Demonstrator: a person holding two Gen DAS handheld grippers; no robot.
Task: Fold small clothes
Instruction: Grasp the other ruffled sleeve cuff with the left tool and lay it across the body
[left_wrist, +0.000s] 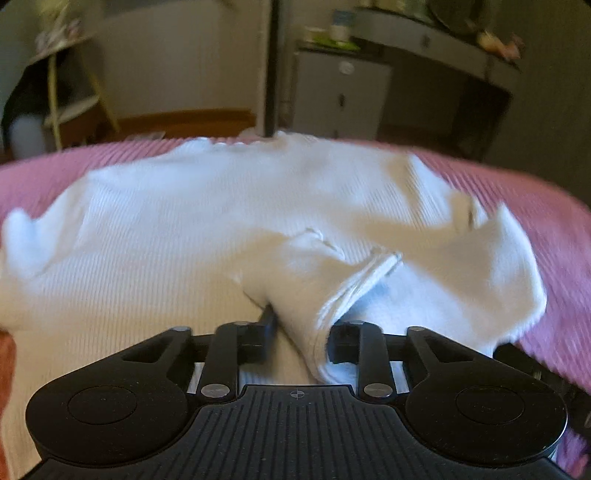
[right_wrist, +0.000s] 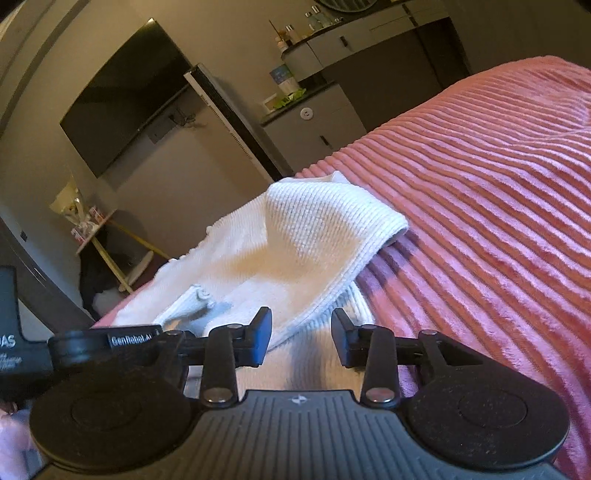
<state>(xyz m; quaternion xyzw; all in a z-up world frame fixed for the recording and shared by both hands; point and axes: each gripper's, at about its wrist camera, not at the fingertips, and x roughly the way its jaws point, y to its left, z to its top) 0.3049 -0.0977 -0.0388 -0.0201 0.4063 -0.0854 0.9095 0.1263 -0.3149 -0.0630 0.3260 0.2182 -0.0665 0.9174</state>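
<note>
White ribbed knit fills both of our views: a small white garment (left_wrist: 221, 221) lies spread across a pink corduroy-ribbed bedspread (right_wrist: 480, 206), which shows on both sides of the cloth. In our left wrist view the picture is blurred; our left gripper (left_wrist: 299, 332) has its jaws apart, and a rolled fold of the garment with a stitched hem edge (left_wrist: 362, 277) runs down between the two fingers, though we cannot tell whether either pad touches it. In our right wrist view our right gripper (right_wrist: 301, 332) also stands with its jaws apart, low over the knit, with a raised, folded-over flap of the garment (right_wrist: 321, 229) just ahead of the fingertips and its lower edge near the left finger. The flap's far corner overhangs the bedspread and casts a shadow on it. Beyond the bed we see a dark wall-mounted screen (right_wrist: 122, 99), a grey cabinet (right_wrist: 314, 129) and a small side table (right_wrist: 96, 225).
</note>
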